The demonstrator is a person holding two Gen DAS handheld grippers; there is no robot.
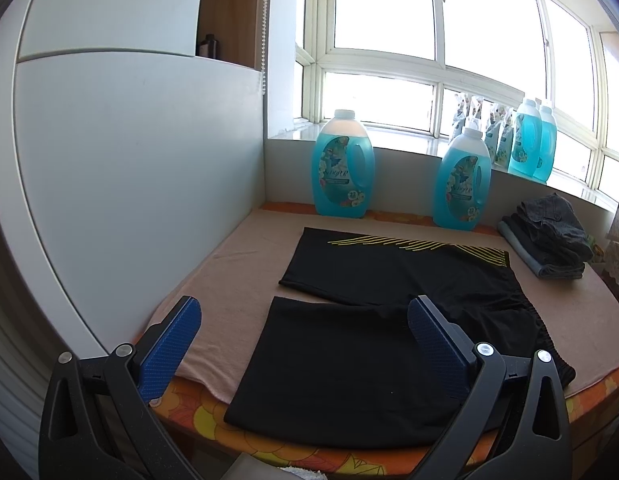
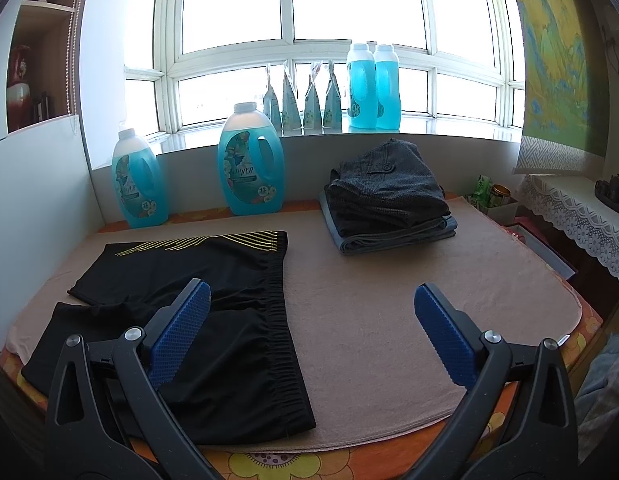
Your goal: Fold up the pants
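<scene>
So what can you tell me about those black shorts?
The black shorts lie spread flat and unfolded on the pinkish towel, two legs pointing left, the gathered elastic waistband to the right. Yellow stripes run along the far leg. The fabric looks smooth and thin. Nothing grips them; both sets of jaws are open.

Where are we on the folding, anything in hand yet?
Done: a folded stack sits at the back right. In hand: nothing; the left gripper and right gripper are open above the towel. Left: the black shorts lie flat, unfolded.
</scene>
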